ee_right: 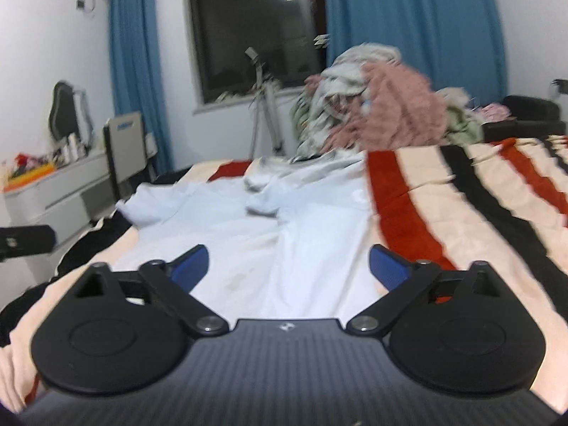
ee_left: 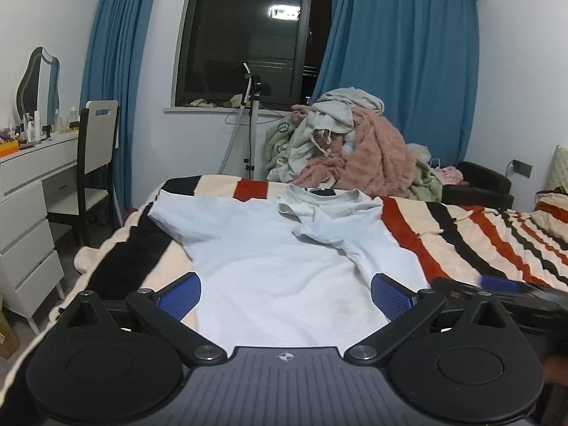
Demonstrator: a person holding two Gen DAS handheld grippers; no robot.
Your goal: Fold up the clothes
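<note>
Left gripper (ee_left: 285, 296): fingers (ee_left: 179, 296) spread wide, empty, above shirt hem. Right gripper (ee_right: 287, 269): fingers (ee_right: 387, 266) likewise apart, empty. White T-shirt (ee_left: 284, 266): flat on striped bed (ee_left: 479, 241), one sleeve folded inward. Clothes pile (ee_left: 340, 142): beyond collar.

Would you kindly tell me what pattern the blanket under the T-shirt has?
The fleecy striped blanket has cream, red and black stripes, clearest in the left wrist view.

Left tool (ee_left: 285, 294) and right tool (ee_right: 287, 266) — black linkages, blue ribbed pads, silver pivot screws.
</note>
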